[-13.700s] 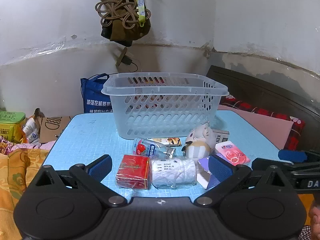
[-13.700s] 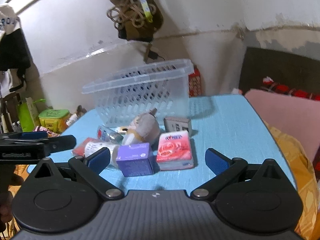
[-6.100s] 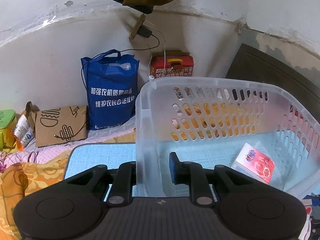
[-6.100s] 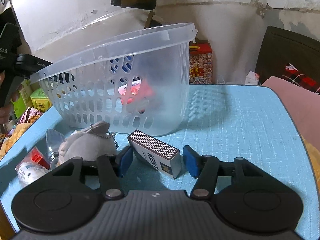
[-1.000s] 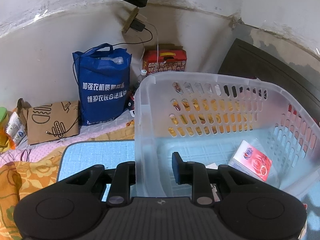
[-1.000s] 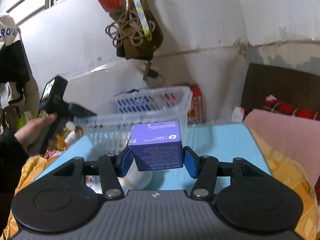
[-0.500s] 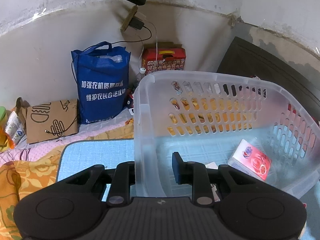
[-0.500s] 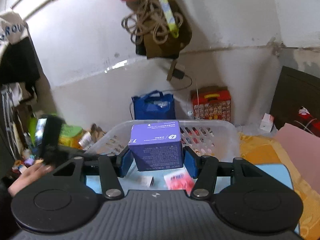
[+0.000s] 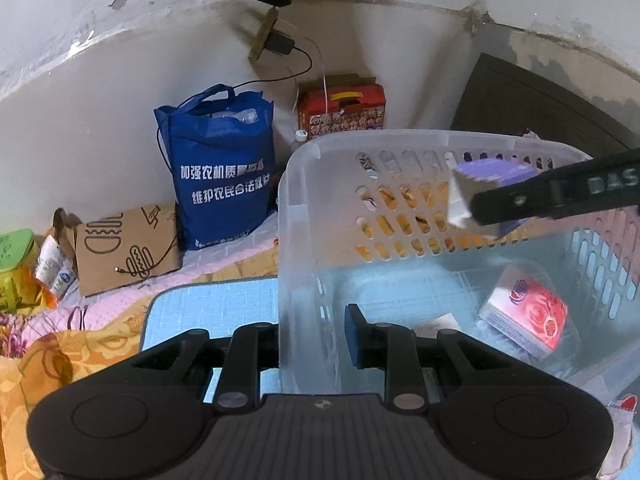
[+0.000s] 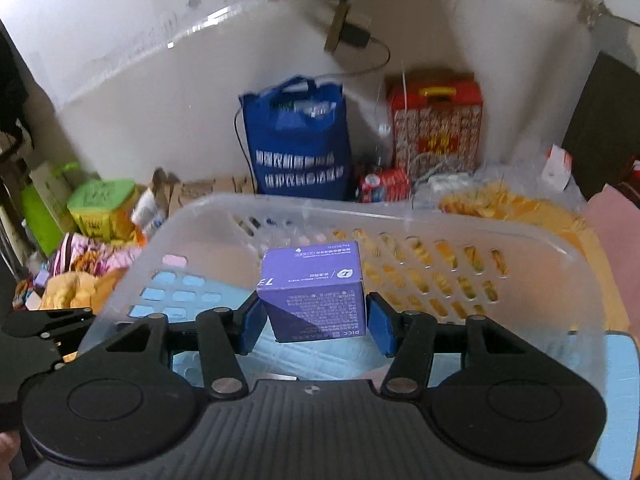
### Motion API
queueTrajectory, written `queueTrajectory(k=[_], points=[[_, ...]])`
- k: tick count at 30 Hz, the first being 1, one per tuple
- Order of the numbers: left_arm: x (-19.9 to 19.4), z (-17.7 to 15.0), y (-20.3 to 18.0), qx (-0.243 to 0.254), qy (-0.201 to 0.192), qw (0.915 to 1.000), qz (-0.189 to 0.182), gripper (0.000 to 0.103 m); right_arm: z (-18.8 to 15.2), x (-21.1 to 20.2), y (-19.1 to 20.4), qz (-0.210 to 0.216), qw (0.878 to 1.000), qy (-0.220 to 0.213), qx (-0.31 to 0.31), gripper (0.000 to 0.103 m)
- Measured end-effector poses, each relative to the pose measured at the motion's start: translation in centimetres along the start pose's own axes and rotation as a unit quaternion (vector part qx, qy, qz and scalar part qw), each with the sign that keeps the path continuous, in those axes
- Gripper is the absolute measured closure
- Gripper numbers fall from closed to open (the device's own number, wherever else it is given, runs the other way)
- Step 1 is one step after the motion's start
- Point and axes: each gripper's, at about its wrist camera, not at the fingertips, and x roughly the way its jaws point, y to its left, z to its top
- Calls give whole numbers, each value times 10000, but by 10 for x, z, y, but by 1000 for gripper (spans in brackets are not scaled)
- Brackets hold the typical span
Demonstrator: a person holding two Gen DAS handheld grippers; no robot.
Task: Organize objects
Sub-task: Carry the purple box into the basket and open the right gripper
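Note:
My left gripper [image 9: 312,332] is shut on the near left wall of the clear plastic basket [image 9: 304,208], one finger inside and one outside. My right gripper [image 10: 316,322] is shut on a purple box [image 10: 316,300] and holds it over the basket's open top [image 10: 400,220]. The purple box [image 9: 492,176] and the right gripper's arm also show at the right in the left wrist view, above the basket. A red and white tissue pack [image 9: 528,316] and a small white box [image 9: 440,324] lie on the basket floor.
The basket stands on a light blue mat [image 9: 208,308]. Behind it are a blue shopping bag [image 9: 220,168], a red gift box [image 9: 344,112], a cardboard piece [image 9: 124,248] and a green tin [image 9: 16,256]. A plush toy's edge [image 9: 624,408] shows lower right.
My right gripper has carried the purple box forward and down over the basket. My left gripper has stayed clamped on the basket wall.

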Motion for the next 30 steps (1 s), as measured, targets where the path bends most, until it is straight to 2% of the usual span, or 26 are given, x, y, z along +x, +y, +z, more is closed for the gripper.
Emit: queueTrajectory(k=[7, 15, 16, 17, 18, 19, 23, 30], points=[[-1, -1, 0, -38, 22, 10000, 24, 73, 2, 3, 2, 45, 9996, 264, -63, 45], [1, 0, 0, -93, 41, 9999, 50, 73, 5, -2, -4, 52, 9998, 195, -44, 43], [1, 1, 0, -99, 49, 9999, 46, 73, 6, -1, -4, 62, 9997, 212, -47, 40], [1, 0, 0, -115, 62, 9999, 32, 73, 6, 0, -4, 65, 9996, 261, -62, 27], [1, 0, 0, -119, 65, 9999, 24, 73, 6, 1, -4, 29, 9996, 280, -65, 20], [0, 0, 0, -114, 63, 9999, 25, 73, 6, 0, -4, -54, 9997, 218, -48, 13], [0, -1, 0, -116, 53, 9999, 50, 73, 8, -11, -8, -64, 10000, -47, 44, 2], [0, -1, 0, -103, 41, 9999, 50, 73, -7, -69, -11, -51, 9949, -1002, 84, 2]])
